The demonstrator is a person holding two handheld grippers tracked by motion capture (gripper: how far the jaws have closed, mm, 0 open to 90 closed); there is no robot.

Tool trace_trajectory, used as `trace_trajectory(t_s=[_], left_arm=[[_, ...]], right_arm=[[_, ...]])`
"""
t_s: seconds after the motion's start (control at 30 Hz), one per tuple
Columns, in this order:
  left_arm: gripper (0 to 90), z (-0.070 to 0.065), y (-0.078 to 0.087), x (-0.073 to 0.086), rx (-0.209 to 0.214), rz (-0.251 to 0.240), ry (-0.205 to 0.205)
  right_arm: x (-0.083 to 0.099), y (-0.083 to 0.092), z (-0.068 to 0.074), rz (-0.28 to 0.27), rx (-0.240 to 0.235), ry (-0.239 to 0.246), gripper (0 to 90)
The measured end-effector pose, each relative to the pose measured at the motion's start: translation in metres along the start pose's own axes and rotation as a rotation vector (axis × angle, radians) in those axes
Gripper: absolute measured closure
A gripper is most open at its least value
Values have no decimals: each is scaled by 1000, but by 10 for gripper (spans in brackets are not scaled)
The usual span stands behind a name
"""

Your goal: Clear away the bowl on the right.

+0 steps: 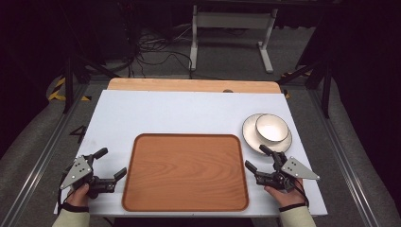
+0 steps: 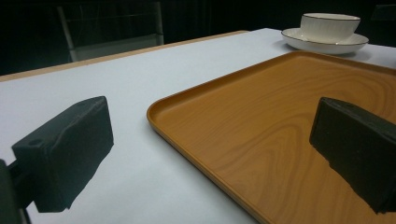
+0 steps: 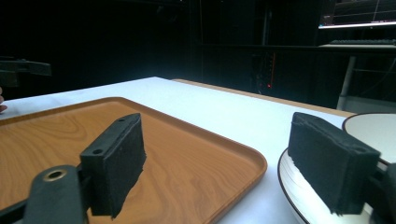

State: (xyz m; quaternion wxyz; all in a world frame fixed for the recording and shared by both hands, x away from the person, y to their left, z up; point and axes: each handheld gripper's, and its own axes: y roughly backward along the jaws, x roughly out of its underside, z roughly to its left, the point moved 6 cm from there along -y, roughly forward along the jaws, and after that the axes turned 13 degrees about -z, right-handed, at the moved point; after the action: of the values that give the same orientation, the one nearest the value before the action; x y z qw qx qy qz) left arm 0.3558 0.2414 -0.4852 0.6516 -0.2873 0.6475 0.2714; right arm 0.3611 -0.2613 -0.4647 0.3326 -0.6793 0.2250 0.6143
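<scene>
- A white-covered table [image 1: 189,113] is seen from above, with one wooden tray [image 1: 185,171] lying flat on its near middle and holding nothing.
- To the tray's right, near the far corner, one white plate [image 1: 249,137] sits on the table with one white bowl [image 1: 272,128] standing upright on it.
- Two hand-held grippers are in play, one on each side of the tray, each held by a hand coming in from the bottom edge.
- The left gripper [image 1: 109,163] hovers just beside the tray's left edge, jaws spread wide with nothing between them; in the left gripper view one jaw hangs above the table, the other above the tray.
- The right gripper [image 1: 259,158] sits between the tray's right edge and the plate, also wide open and holding nothing; in the right gripper view one jaw is above the tray, the other above the plate rim.
- The work appears to be at its start: nothing is gripped yet.
- The likely next move is for the right gripper to reach forward and close on the bowl or plate rim, squarely enough that the smooth crockery does not slip.
</scene>
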Motion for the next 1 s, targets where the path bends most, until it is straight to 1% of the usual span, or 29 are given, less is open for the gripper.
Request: trace_trajectory(t_s=[0.07, 0.17, 0.23, 0.3, 0.4, 0.47, 0.53, 0.6, 0.67, 0.77, 0.83, 0.93, 1.0], left_arm=[[3, 0, 0, 0, 0, 1, 2], [3, 0, 0, 0, 3, 4, -1], [3, 0, -1, 0, 0, 6, 6], [3, 0, -1, 0, 3, 11, -2], [3, 0, -1, 0, 5, 15, -1], [3, 0, -2, 1, 1, 13, 4], [3, 0, -2, 1, 2, 14, 4], [3, 0, -2, 1, 4, 21, 2], [3, 0, -2, 1, 5, 19, -1], [3, 0, -2, 1, 5, 21, -1], [3, 0, -2, 1, 4, 21, -1], [3, 0, -2, 1, 4, 17, -4], [3, 0, -2, 1, 3, 17, -7]], right_arm=[[0, -1, -1, 5, 10, 0, 200], [-2, -1, -1, 10, 21, 13, 204], [-5, -1, 0, 3, 22, 17, 213], [-11, -1, 3, -10, 14, 29, 212], [-18, -2, 6, -16, 4, 40, 206], [-23, -2, 9, -10, -2, 32, 196], [-24, -2, 9, -8, 0, 37, 191], [-28, -2, 8, -9, 13, 23, 178], [-33, -2, 9, -18, 22, 9, 171], [-43, -2, 11, -44, 17, -6, 171], [-50, -2, 12, -57, 14, -4, 170], [-55, -3, 13, -57, 13, 0, 171], [-59, -3, 13, -63, 15, -9, 171]])
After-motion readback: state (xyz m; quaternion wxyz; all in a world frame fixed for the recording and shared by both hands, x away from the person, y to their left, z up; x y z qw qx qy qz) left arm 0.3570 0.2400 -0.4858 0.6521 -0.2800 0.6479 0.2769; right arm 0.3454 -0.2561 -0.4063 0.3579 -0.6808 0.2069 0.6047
